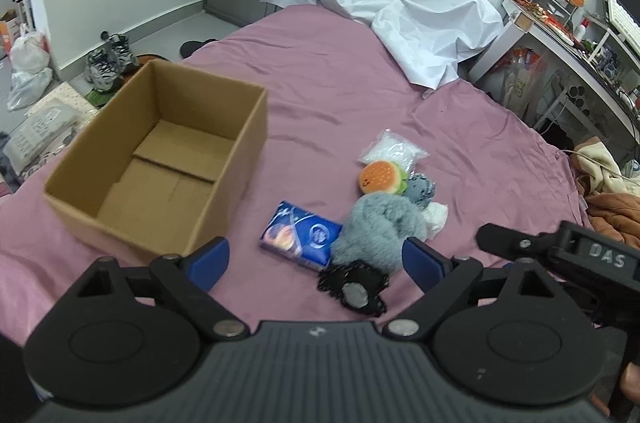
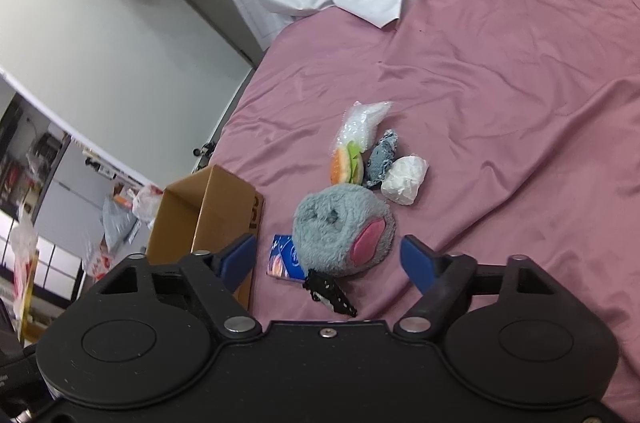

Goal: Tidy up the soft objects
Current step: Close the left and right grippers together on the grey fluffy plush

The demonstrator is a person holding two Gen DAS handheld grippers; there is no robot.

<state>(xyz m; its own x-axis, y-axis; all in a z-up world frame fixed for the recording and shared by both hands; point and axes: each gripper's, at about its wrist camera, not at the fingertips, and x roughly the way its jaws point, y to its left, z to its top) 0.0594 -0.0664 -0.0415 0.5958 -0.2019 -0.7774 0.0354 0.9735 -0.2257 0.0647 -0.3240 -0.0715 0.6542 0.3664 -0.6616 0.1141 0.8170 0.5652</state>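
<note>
An open, empty cardboard box [image 1: 152, 159] stands on the pink bed sheet [image 1: 340, 83]. To its right lies a cluster: a blue tissue pack [image 1: 300, 237], a grey plush [image 1: 378, 229], a burger plush [image 1: 380, 177], a clear bag of white filling [image 1: 392, 149], a denim piece [image 1: 420, 189], a white wad [image 1: 436, 217] and a black lace item [image 1: 356, 291]. My left gripper [image 1: 316, 259] hovers open over the tissue pack and lace. My right gripper [image 2: 328, 259] is open just short of the grey plush [image 2: 344, 227], its pads clear of it.
A crumpled white sheet [image 1: 400, 15] covers the bed's far end. A cluttered desk with shelves [image 1: 568, 23] stands to the right, with clothes [image 1: 612, 199] at the bed's edge. Shoes [image 1: 106, 63] and bags [image 1: 28, 67] lie on the floor beyond the box.
</note>
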